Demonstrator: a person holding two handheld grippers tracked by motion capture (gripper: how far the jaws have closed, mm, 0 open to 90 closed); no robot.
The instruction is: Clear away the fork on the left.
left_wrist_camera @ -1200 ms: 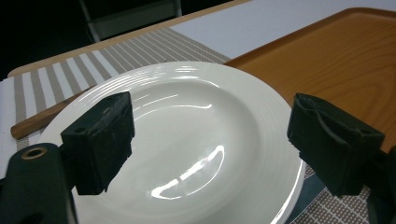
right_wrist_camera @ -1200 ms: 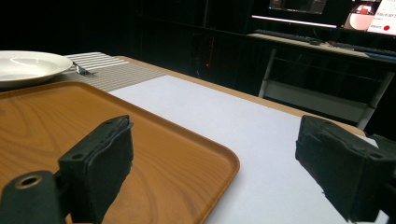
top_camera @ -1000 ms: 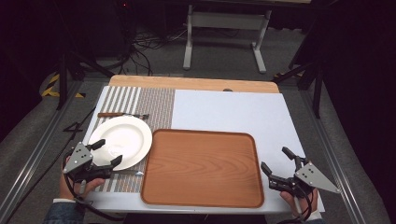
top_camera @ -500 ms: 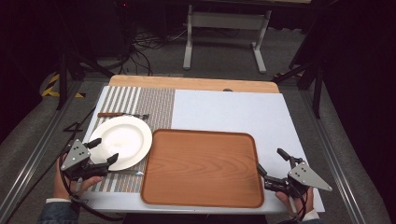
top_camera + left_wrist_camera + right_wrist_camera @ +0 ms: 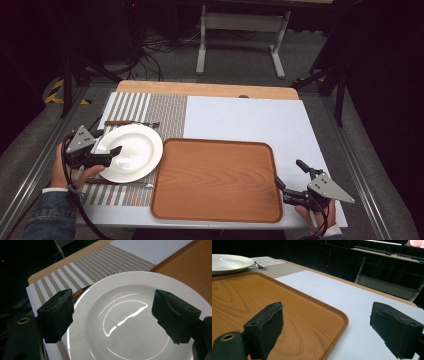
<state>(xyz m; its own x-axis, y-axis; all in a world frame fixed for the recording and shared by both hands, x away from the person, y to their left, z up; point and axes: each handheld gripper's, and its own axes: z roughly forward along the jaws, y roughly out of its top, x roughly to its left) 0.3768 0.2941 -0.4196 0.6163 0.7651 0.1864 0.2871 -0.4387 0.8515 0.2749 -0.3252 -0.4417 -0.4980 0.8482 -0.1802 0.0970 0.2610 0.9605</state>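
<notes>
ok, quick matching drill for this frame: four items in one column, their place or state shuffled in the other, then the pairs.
Items:
1. white plate
2. wooden tray
3. left gripper
4. fork

Place or state:
A. open, jaws either side of the plate's near-left rim
B. on the striped placemat, left of the tray
C. centre of the table, nothing on it
D. just beyond the plate on the mat

Pairs: 1-B, 2-C, 3-A, 4-D
</notes>
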